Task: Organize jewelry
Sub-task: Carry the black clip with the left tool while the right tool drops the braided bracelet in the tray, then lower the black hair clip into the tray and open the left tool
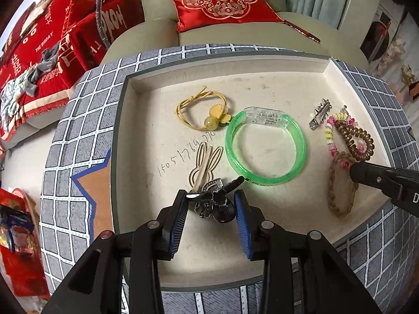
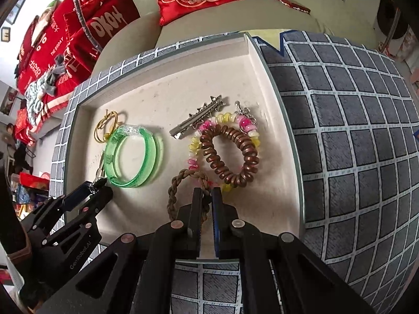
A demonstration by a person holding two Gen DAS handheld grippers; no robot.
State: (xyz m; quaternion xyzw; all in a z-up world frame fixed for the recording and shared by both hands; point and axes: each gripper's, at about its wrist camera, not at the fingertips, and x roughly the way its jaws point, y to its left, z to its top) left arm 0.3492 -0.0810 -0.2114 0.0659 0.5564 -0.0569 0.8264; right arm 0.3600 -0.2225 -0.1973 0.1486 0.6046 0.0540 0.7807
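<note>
Behind the work area sits a pale sofa with a red embroidered cushion (image 1: pixel 218 0). In front, a bench covered in a grey grid-patterned cloth (image 2: pixel 353 130) carries a shallow cream tray (image 1: pixel 131 130) holding the jewelry.

Near the tray's front edge, the left gripper (image 1: pixel 211 198) stands partly open around a dark metal bunch of charms or clips (image 1: pixel 214 201); whether the blue pads press on it cannot be told. Just beyond lie a cream rabbit-shaped hair clip (image 1: pixel 205 162) and a clear green bangle (image 1: pixel 264 146). A yellow cord bracelet (image 1: pixel 201 112) lies toward the tray's far left corner.

Toward the tray's right edge, the right gripper (image 2: pixel 207 196) is almost fully closed, pinching a brown braided bracelet (image 2: pixel 174 191) at its loop. Beside it lie a brown spiral hair tie (image 2: pixel 230 154) over a pink and yellow beaded bracelet (image 2: pixel 222 119), with a silver star hair clip (image 2: pixel 196 120) further back.

Both pieces seem to be at the picking-up stage. Next, the left jaws likely need a firm closure, then each piece lifted clear without snagging neighbours.
</note>
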